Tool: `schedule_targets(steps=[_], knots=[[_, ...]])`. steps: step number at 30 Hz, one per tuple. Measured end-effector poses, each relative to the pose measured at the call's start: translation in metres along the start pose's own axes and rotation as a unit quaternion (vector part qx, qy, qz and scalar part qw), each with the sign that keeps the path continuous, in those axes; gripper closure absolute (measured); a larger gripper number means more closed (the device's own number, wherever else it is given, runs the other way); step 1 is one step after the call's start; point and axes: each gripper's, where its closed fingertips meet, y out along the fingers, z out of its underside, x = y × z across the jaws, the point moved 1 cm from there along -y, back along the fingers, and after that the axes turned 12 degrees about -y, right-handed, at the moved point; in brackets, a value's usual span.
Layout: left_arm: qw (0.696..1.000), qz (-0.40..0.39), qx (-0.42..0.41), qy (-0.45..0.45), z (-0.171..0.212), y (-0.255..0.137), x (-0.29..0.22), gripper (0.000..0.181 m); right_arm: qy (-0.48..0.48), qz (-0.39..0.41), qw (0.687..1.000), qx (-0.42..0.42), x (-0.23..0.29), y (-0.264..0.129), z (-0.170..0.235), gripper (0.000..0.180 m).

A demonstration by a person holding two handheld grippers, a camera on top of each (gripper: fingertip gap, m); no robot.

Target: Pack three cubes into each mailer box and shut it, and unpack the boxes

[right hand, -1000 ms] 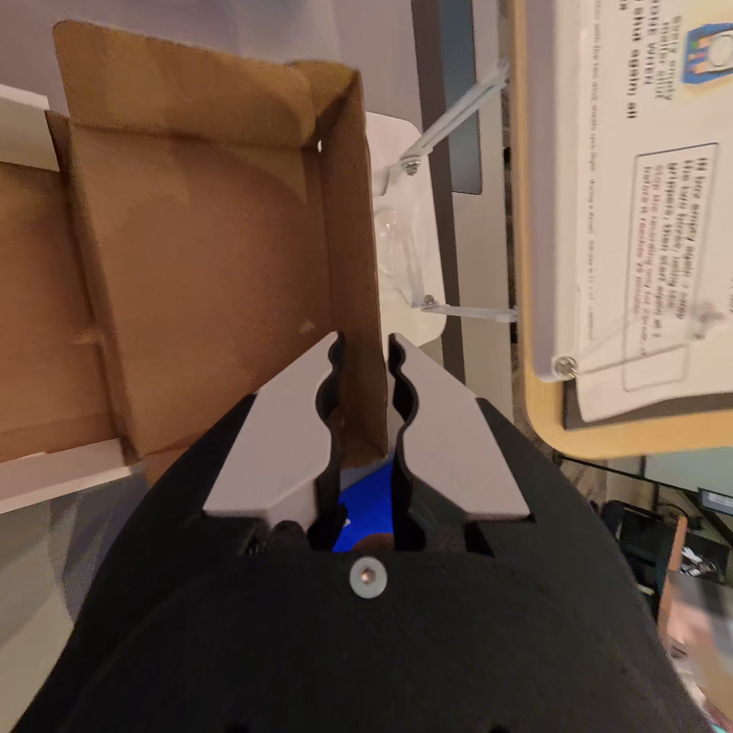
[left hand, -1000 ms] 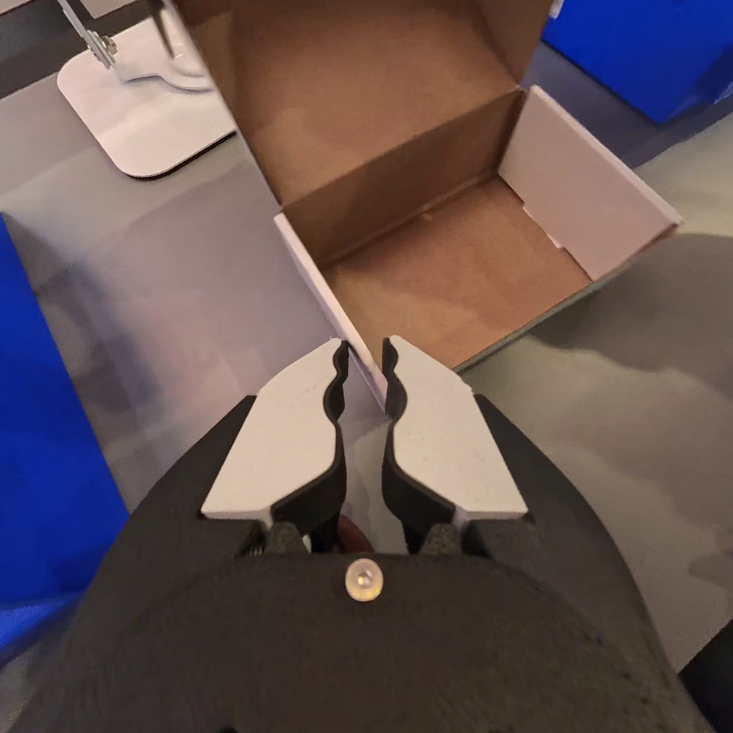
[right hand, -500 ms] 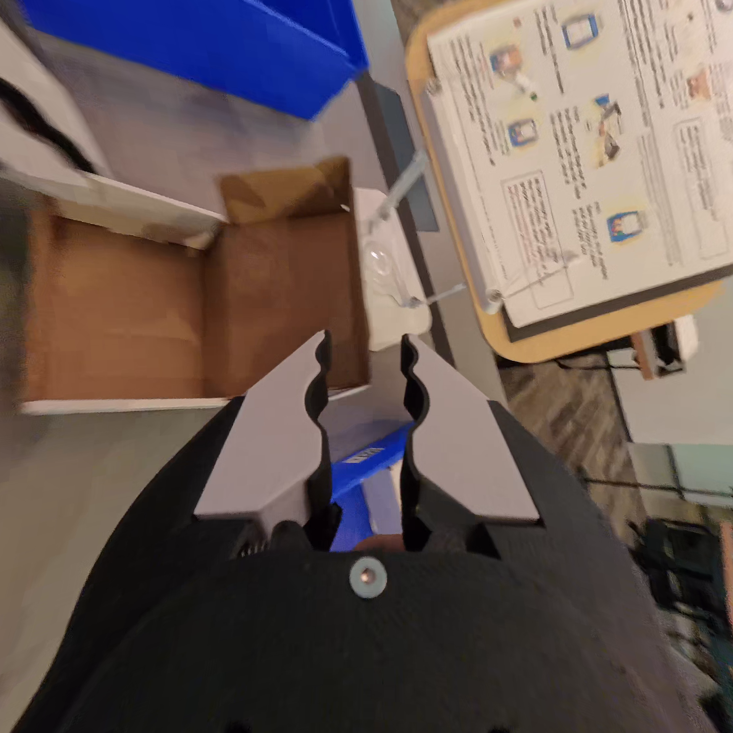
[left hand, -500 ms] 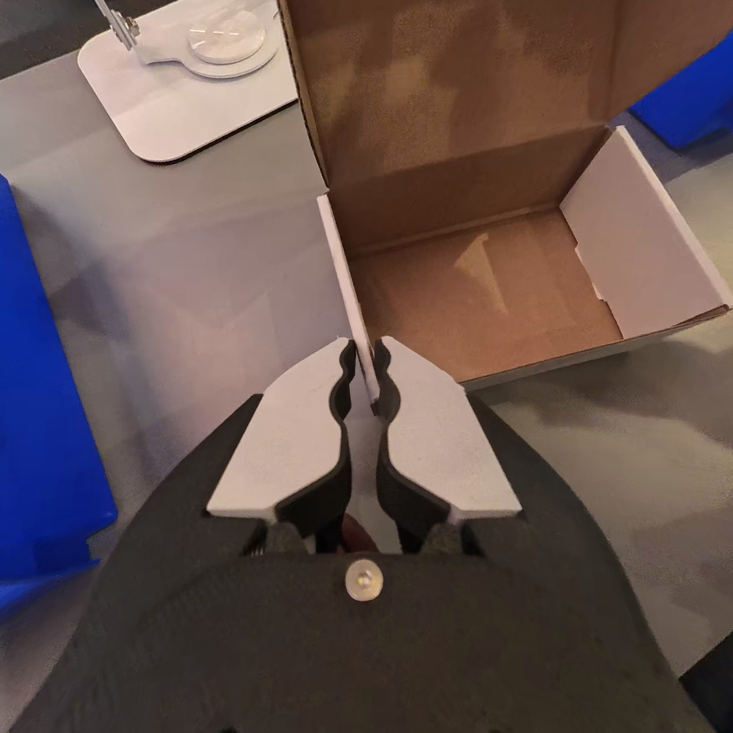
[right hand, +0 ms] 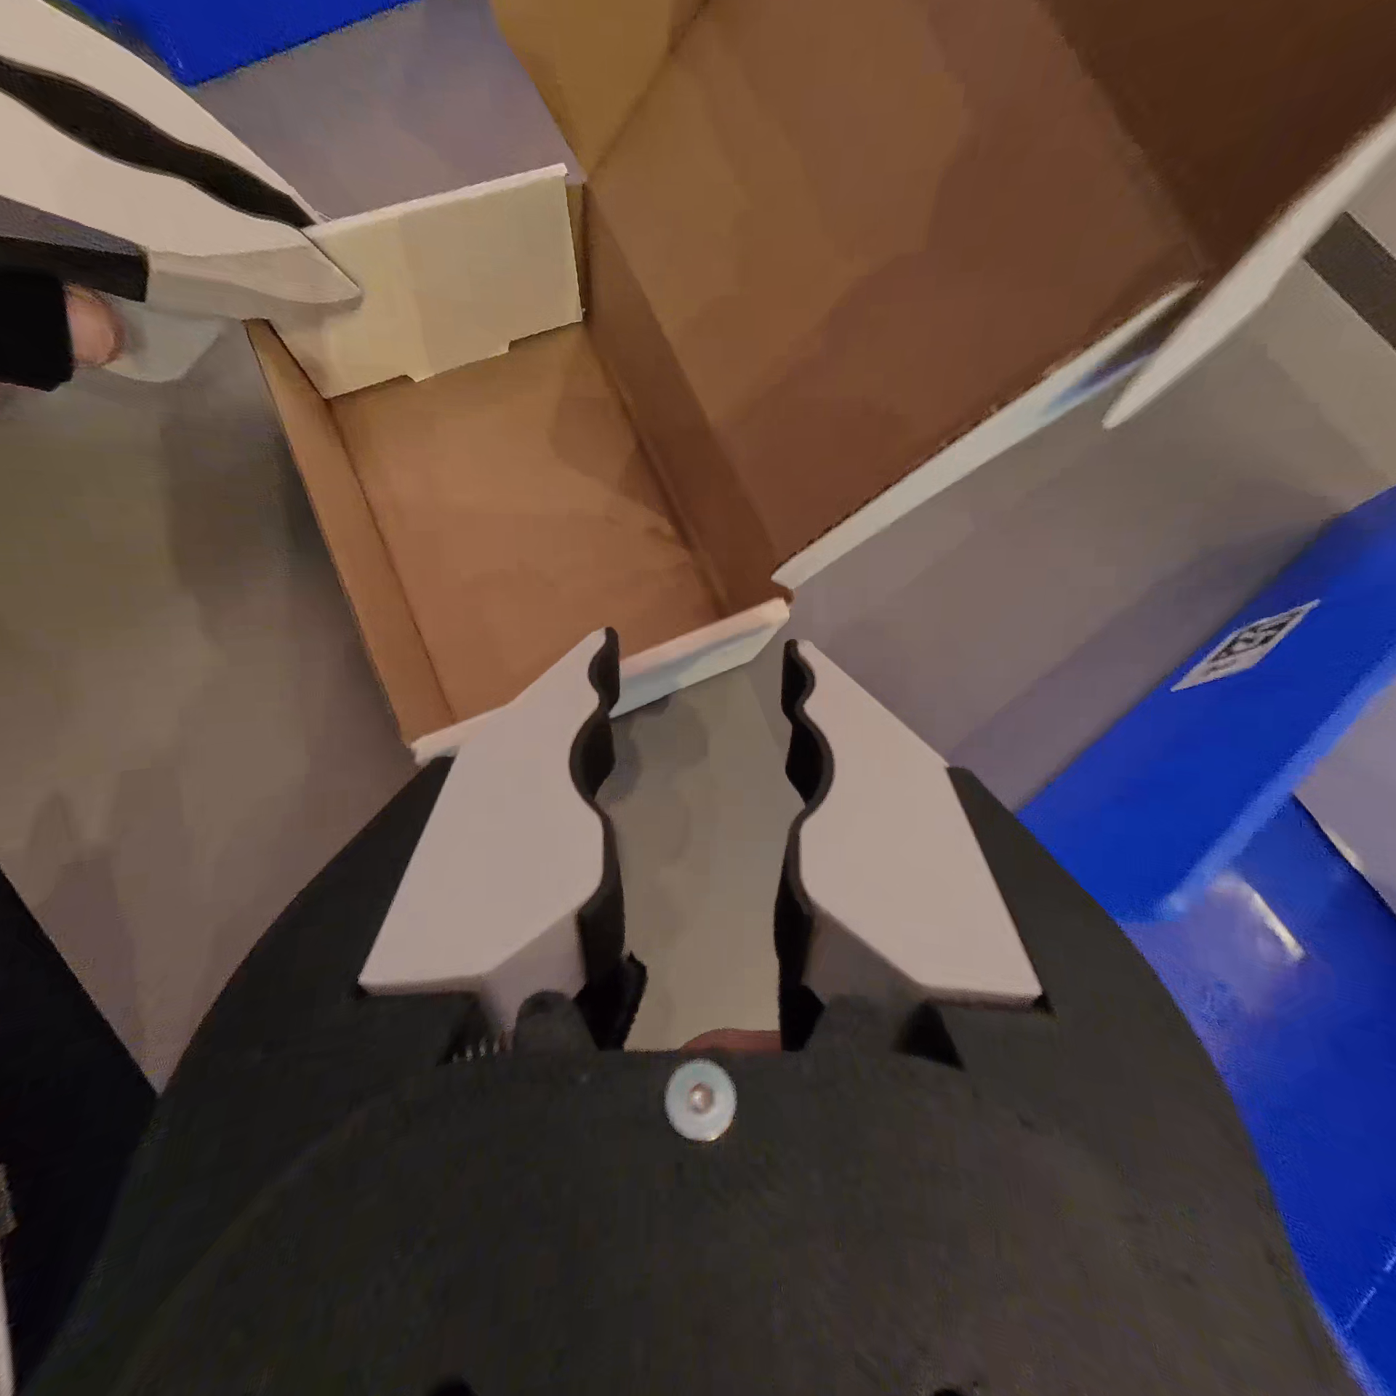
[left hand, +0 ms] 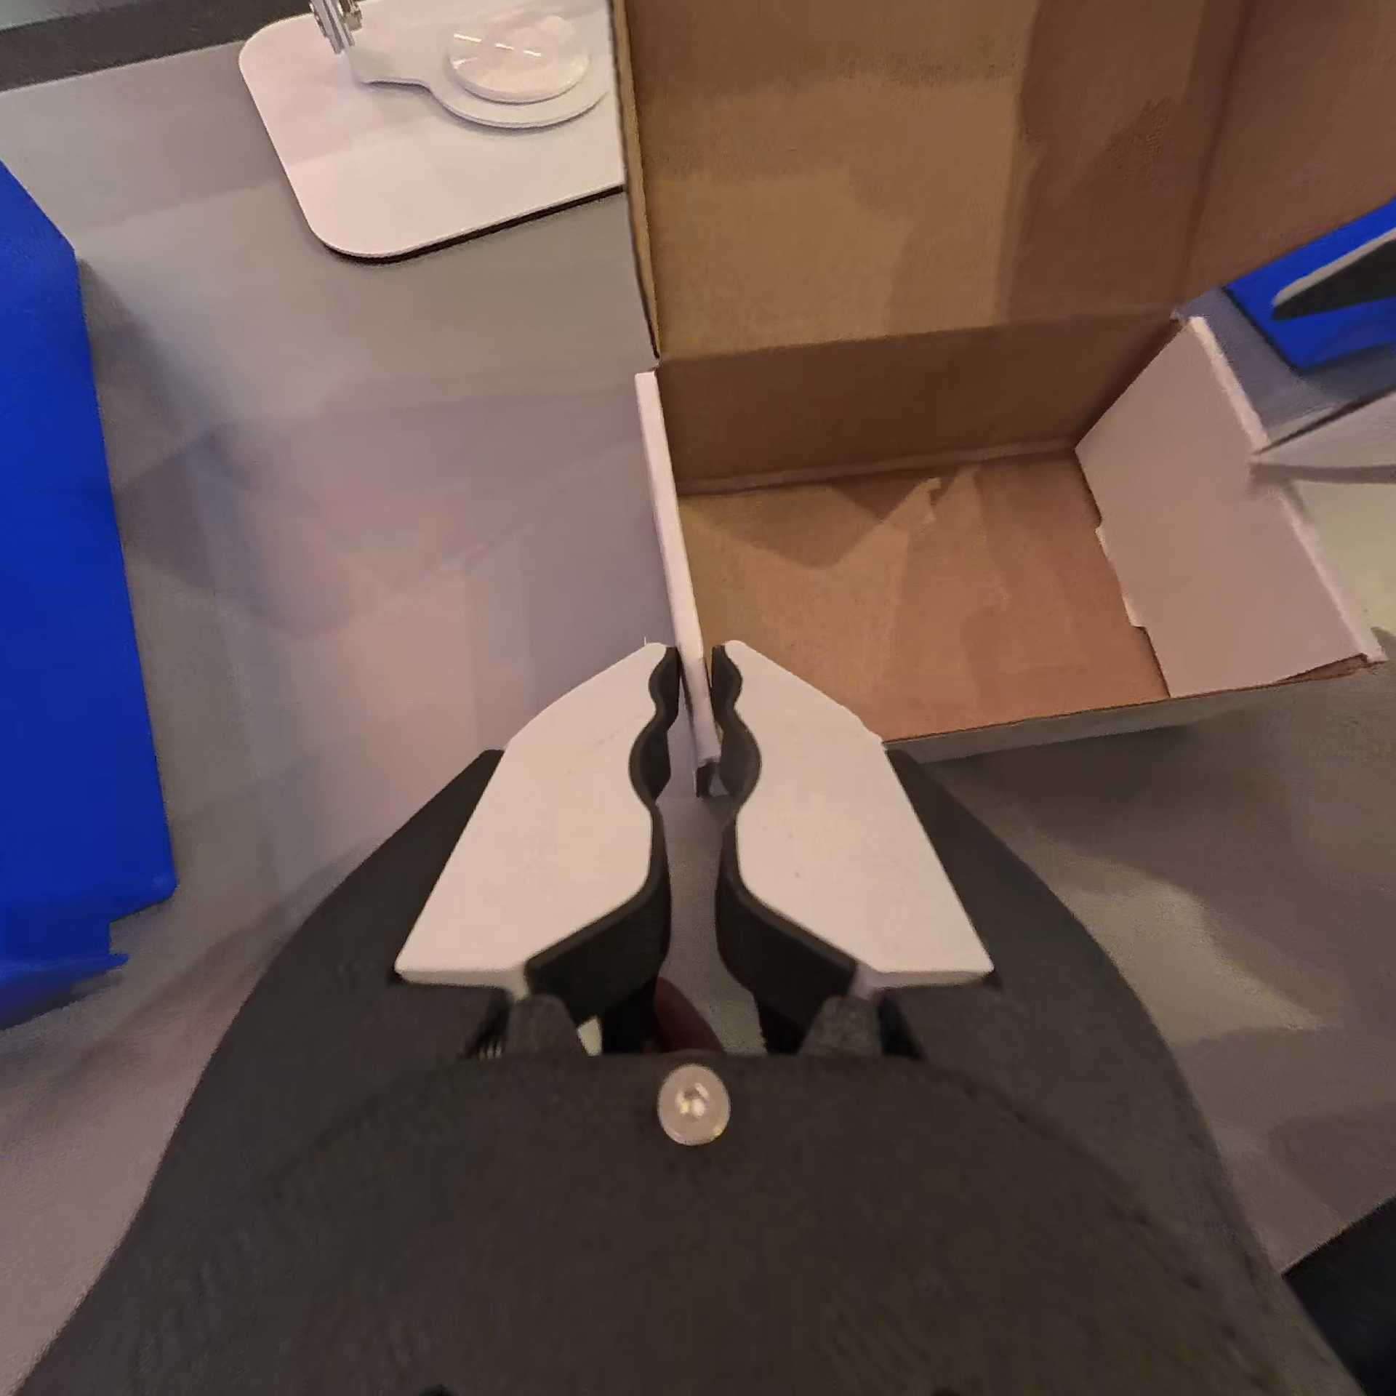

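An open, empty mailer box [left hand: 906, 604] of brown card with white outer faces stands on the grey table, its lid [left hand: 831, 166] upright. My left gripper [left hand: 691, 680] is shut on the box's left side wall near the front corner. In the right wrist view the same box [right hand: 514, 514] lies ahead, and the left gripper [right hand: 302, 249] pinches its far wall. My right gripper [right hand: 699, 650] is open and empty, just above the table outside the box's near wall. No cubes are in view.
A blue bin [left hand: 60, 604] stands at the left, another blue bin [right hand: 1209, 793] close to my right gripper. A white stand base [left hand: 423, 151] sits behind the box. A gloved hand [right hand: 45, 325] holds the left gripper.
My left gripper has closed on the box's side wall, and the box has turned with it. My right gripper has let go of the lid flap, swung down beside the box and opened wider.
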Motion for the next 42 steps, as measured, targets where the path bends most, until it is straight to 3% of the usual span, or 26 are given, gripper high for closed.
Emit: schedule_targets(steps=[2, 13, 16, 20, 29, 36, 42], knots=[[1.0, 0.003, 0.001, -0.001, 0.001, -0.001, -0.001, 0.173, -0.021, 0.001, 1.0, 0.015, 0.001, 0.01, 0.002, 0.151], [0.998, 0.056, 0.014, -0.024, 0.009, -0.008, -0.009, 0.164, -0.014, 0.033, 0.999, 0.033, -0.016, 0.027, -0.005, 0.163], [0.998, 0.055, 0.014, -0.02, 0.008, -0.008, -0.006, 0.164, -0.005, 0.038, 0.999, 0.028, -0.015, 0.026, -0.005, 0.162], [0.999, 0.049, 0.009, -0.02, 0.008, -0.007, -0.004, 0.167, 0.016, 0.033, 0.998, 0.05, -0.01, 0.024, 0.004, 0.135], [0.997, 0.069, 0.013, -0.032, 0.009, -0.009, -0.007, 0.164, 0.056, 0.006, 0.997, 0.049, -0.004, 0.032, 0.005, 0.153], [0.996, 0.088, 0.007, -0.024, 0.003, -0.014, -0.012, 0.142, 0.043, 0.016, 0.998, 0.05, -0.005, 0.035, 0.001, 0.159], [0.996, 0.087, -0.012, -0.006, -0.01, -0.027, -0.005, 0.14, 0.05, 0.019, 0.998, 0.045, -0.006, 0.035, 0.001, 0.161]])
